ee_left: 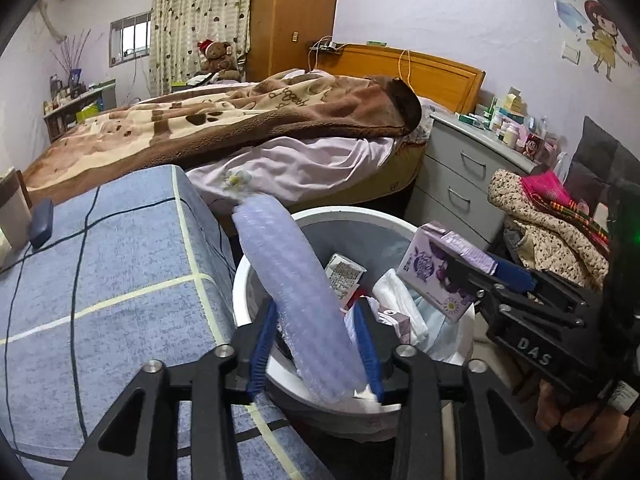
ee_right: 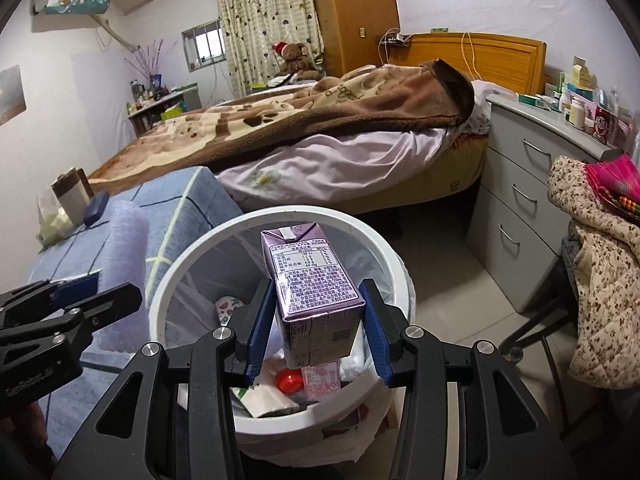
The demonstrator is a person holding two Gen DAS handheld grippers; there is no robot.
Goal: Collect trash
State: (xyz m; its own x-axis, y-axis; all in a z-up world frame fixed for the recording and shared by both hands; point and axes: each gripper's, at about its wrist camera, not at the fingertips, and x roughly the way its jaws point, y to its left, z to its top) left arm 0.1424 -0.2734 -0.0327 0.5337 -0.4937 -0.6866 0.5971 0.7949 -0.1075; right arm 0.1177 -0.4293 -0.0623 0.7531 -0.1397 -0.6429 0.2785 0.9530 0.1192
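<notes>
A white trash bin (ee_left: 260,272) with a clear liner stands beside the bed, holding cartons and paper. My left gripper (ee_left: 316,340) is shut on a roll of bubble wrap (ee_left: 288,272) held over the bin's left rim. My right gripper (ee_right: 316,320) is shut on a purple drink carton (ee_right: 312,280), upright above the bin (ee_right: 176,264). The carton (ee_left: 440,276) and right gripper (ee_left: 488,280) also show in the left wrist view, over the bin's right side. The bubble wrap (ee_right: 124,264) and left gripper (ee_right: 76,300) show at left in the right wrist view.
A blue checked surface (ee_left: 100,280) with a dark case (ee_left: 40,222) lies left of the bin. The bed (ee_left: 240,128) is behind it. A grey drawer unit (ee_right: 520,208) and a chair piled with clothes (ee_right: 600,260) stand at right.
</notes>
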